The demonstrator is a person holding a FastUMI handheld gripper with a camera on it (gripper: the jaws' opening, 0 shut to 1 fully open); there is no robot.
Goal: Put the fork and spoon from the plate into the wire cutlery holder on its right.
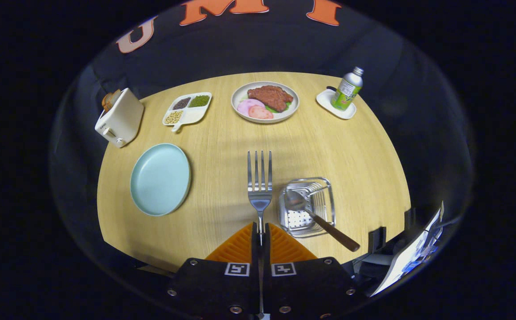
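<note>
Claw (260, 238) clamped on fork (260, 184), tines forward; spoon (311, 213) in holder (307, 205).

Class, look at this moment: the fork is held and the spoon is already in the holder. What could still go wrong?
1. The gripper pinches only the end of the fork, so it may swivel or slip.
2. The spoon lies slanted across the wire cutlery holder; the fork could knock it or catch on the rim.
</note>
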